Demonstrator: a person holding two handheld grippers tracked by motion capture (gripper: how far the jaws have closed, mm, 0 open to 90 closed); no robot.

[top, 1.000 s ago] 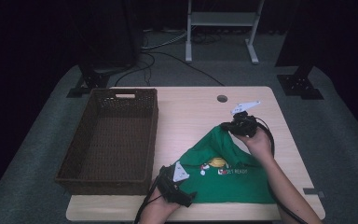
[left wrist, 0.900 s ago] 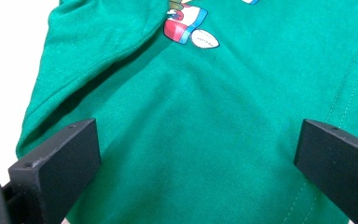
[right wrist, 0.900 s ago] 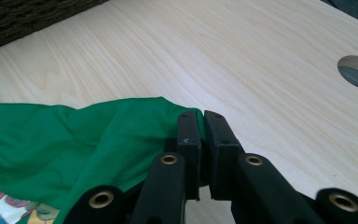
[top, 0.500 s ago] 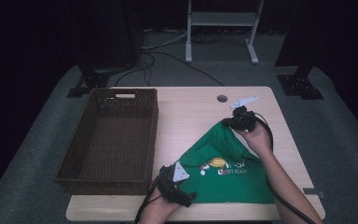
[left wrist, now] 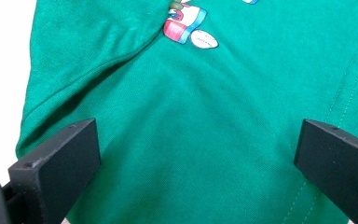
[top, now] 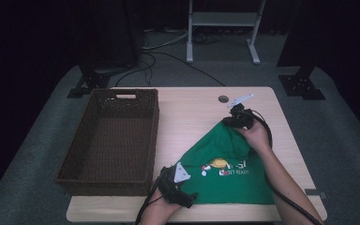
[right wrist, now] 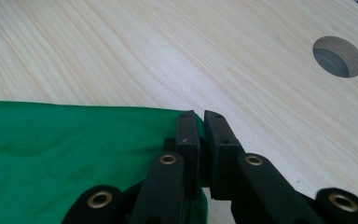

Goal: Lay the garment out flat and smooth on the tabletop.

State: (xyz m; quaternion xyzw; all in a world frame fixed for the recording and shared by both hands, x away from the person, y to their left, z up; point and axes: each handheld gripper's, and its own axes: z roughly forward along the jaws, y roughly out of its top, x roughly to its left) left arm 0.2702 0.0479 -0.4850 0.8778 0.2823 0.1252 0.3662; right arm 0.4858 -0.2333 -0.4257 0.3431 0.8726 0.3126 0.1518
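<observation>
My right gripper (top: 229, 120) sits right of centre in the high view, its jaws clamped tight on the far corner of the green T-shirt (top: 225, 168). In the right gripper view the two black jaws meet at the lower middle of the frame, with a thin fold of green cloth (right wrist: 74, 158) pinched between them. Pale wooden table (right wrist: 144, 56) spreads across the rest of that frame, and a round cable hole (right wrist: 338, 57) sits at its upper right.

My left gripper (top: 183, 194) rests at the bottom centre of the high view, on the near left corner of the shirt. Its jaws stand wide apart, one at the lower left and one at the lower right of the left gripper view. The shirt lies flat between them, and neither pad presses on it. A small printed picture (left wrist: 186, 25) shows at the top of that frame.

The shirt lies spread over the lower right part of the table in the high view, narrowing to a peak at my right gripper. A brown wicker basket (top: 75, 159) stands on the left side of the table, apart from the shirt.
</observation>
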